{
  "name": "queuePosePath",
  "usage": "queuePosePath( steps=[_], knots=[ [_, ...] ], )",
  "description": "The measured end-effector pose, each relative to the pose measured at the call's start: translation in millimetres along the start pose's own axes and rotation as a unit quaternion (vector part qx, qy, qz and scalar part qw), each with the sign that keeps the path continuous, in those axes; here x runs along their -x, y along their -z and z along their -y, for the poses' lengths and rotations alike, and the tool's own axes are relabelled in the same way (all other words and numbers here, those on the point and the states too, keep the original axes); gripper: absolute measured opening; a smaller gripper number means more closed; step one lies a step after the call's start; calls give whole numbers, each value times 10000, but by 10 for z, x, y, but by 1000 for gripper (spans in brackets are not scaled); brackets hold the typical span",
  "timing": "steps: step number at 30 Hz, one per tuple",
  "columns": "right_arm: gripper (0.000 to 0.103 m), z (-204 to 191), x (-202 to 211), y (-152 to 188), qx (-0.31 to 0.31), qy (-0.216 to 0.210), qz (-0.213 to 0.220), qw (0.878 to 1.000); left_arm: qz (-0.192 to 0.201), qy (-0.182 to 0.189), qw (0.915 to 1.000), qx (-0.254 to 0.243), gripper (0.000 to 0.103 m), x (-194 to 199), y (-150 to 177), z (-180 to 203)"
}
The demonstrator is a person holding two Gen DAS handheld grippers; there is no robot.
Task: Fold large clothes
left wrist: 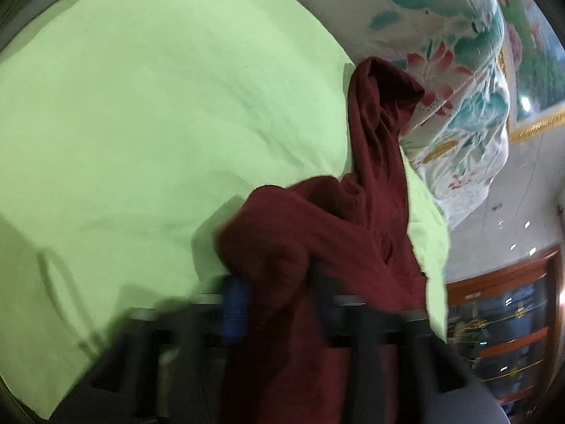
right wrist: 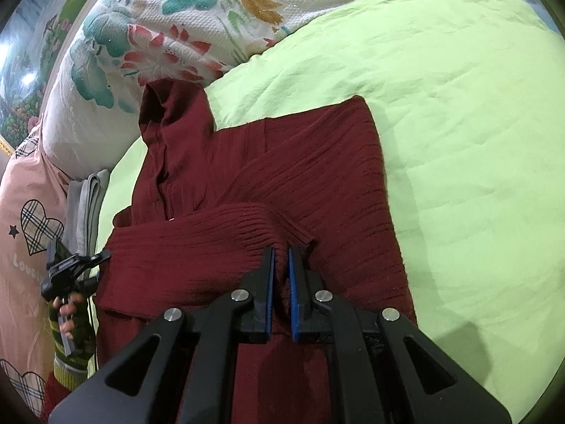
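Two grippers are clamped on a maroon sweater (right wrist: 300,176) lying mid-frame on a green sheet (right wrist: 459,123), right gripper (right wrist: 281,265) pinching a ribbed fold, left gripper (left wrist: 279,304) blurred but seemingly pinching cloth; mid-fold, both edges probably need carrying across together.

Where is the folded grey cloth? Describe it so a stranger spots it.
Start at the green sheet and follow its left edge below the floral quilt. Between that edge and the pink heart-print bedding lies the folded grey cloth, the only grey piece.
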State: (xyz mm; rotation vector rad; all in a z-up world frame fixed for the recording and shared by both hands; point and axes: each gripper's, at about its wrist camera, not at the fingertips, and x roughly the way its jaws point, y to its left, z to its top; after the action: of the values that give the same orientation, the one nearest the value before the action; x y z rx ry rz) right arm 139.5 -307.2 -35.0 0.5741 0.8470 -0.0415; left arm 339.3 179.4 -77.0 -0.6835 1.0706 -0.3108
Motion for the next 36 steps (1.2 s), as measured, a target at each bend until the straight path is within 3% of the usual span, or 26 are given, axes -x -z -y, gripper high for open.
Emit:
queuePosePath(
  steps=[1,4,6,7,9,12,14,18,23,28,31,36],
  knots=[
    [8,-13,12,-5,13,-16,13,10000,108,-102,9998,-115,9,-6,-11,48],
    [8,-92,124,-31,160,-90,271,9995,939,-307,9910,-899,8,245,32,368],
    [7,-160,130,-47,306,5,318,9990,1392,-624,9761,-1545,8,346,120,586],
    [7,-169,83,-54,336,95,236,9991,1446,-1037,9659,-1879,9,294,165,667],
    [8,-148,-46,-52,326,274,44,9991,1140,-1537,9592,-2081,9,100,185,656],
    [7,-86,-154,-28,201,370,-161,9990,812,-1649,9664,-1797,17,26,186,452],
    [12,-67,-110,-29,130,368,-138,9991,834,-1480,9744,-1472,28,143,201,327],
    [14,-34,50,-24,-1,430,84,9990,965,-1320,9800,-1133,28,521,430,171],
    [14,-175,241,36,107,241,362,9990,949,-1391,9734,-1555,41,692,930,334],
    [14,-409,143,95,354,-3,121,9993,679,-1922,9589,-1974,43,488,1153,446],
    [14,-483,120,123,421,-53,75,9991,549,-1738,9644,-1914,43,424,1182,450],
    [14,-501,38,140,456,-153,-116,9988,431,-1433,9663,-2093,48,474,1223,463]
  ],
)
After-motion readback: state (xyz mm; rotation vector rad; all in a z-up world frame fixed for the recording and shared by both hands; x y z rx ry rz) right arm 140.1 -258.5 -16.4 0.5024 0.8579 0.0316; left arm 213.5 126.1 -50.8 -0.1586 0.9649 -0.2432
